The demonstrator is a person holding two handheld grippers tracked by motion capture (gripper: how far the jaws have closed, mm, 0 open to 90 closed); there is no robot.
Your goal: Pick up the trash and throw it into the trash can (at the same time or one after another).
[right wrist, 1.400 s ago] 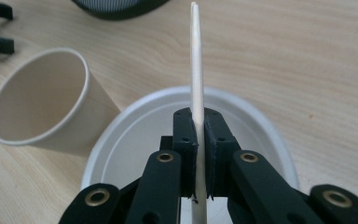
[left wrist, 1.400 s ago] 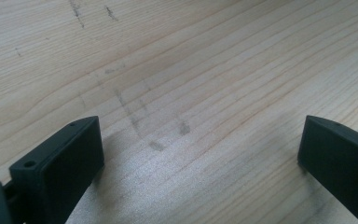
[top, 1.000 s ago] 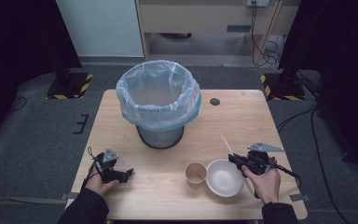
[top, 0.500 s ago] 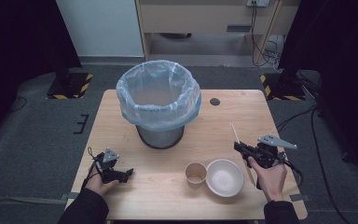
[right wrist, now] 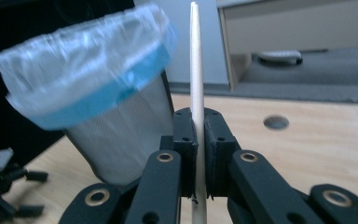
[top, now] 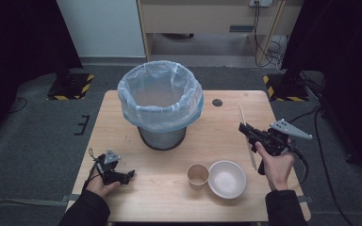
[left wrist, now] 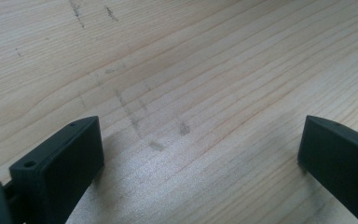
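Because the right gripper [top: 243, 128] has its jaws pressed together on a thin wooden stick [right wrist: 196, 70], the stick stands upright between the pads, its point rising to the top of the right gripper view, so it probably will not slip while carried. In the high view this gripper is at the right of the frame, above the table [top: 122, 117], with the lined bin [top: 160, 101] near the upper middle, likely the place for the stick. The white bowl [top: 226, 179] and paper cup [top: 198, 175] wait at the lower middle. The left gripper [top: 131, 173] rests at lower left, jaws wide apart and empty.
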